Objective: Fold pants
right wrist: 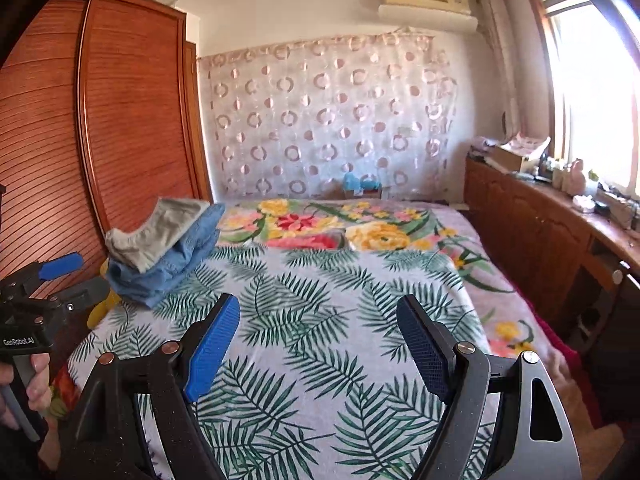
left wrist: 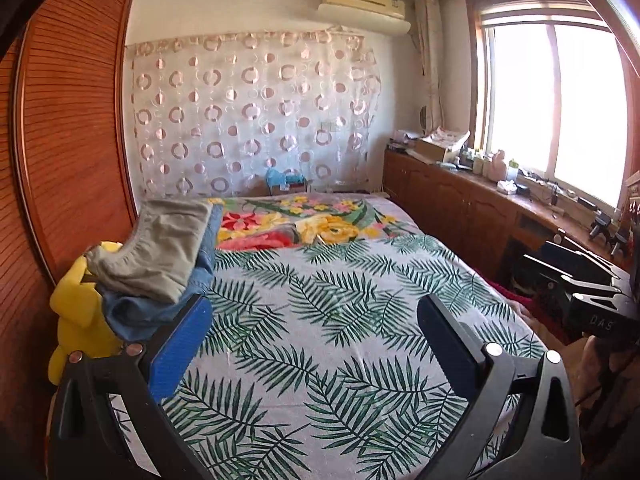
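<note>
Claws come nearest in both wrist views: the left claw (left wrist: 316, 320) stands wide with nothing between its blue pads, and the right claw (right wrist: 318, 320) is spread just as wide and equally empty, both hanging above the bed (right wrist: 320, 360) with its palm-leaf sheet. In the right wrist view a hand (right wrist: 34, 384) grips the left claw's handle at the lower left edge. Farther along the left side of the bed lies a stack of folded pants (right wrist: 168, 248), a grey pair on top of blue denim, apart from both claws; a yellow soft toy (left wrist: 80, 312) sits just beside the stack at the bed's edge. Beyond the leaf sheet a flowered blanket (left wrist: 304, 220) covers the far end. Behind it hangs a curtain (left wrist: 256, 112) with ring patterns, a wooden wardrobe (right wrist: 120, 120) on the left, a window (left wrist: 552, 96) on the right.
</note>
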Demonstrator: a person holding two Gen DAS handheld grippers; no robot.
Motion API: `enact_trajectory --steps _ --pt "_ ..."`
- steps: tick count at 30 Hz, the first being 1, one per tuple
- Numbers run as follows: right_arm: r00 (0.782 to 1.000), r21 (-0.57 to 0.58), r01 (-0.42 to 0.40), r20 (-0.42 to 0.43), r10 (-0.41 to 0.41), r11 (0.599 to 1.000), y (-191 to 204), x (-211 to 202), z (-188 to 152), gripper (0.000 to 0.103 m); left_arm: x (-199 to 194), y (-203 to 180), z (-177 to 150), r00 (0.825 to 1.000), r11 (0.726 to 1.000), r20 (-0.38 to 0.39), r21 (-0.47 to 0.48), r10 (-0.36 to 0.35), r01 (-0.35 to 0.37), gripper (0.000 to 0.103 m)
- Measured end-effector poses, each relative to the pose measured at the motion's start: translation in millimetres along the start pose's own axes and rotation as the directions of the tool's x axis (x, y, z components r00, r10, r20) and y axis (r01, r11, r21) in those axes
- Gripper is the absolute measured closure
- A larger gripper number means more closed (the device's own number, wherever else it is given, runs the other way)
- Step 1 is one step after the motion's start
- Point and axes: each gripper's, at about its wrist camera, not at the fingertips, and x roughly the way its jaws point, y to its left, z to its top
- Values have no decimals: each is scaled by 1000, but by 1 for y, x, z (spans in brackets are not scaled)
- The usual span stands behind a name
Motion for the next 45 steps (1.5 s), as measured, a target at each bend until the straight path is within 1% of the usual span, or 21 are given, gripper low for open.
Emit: enact_trajectory --steps 4,9,29,45 --pt "1000 2 10 17 -11 1000 6 -7 -5 21 -9 4 2 1000 1000 20 -4 17 -17 1" --pt "1000 0 13 23 -13 1000 12 -5 -12 21 -12 8 1 999 1000 27 -7 19 -19 1" --pt "1000 1 2 19 -2 1000 4 0 -10 21 -10 12 -3 1000 1000 11 -5 25 -25 1" --pt "1000 -2 1 21 -1 1000 7 -2 -9 21 -9 12 -4 1000 1000 11 -5 27 -27 1"
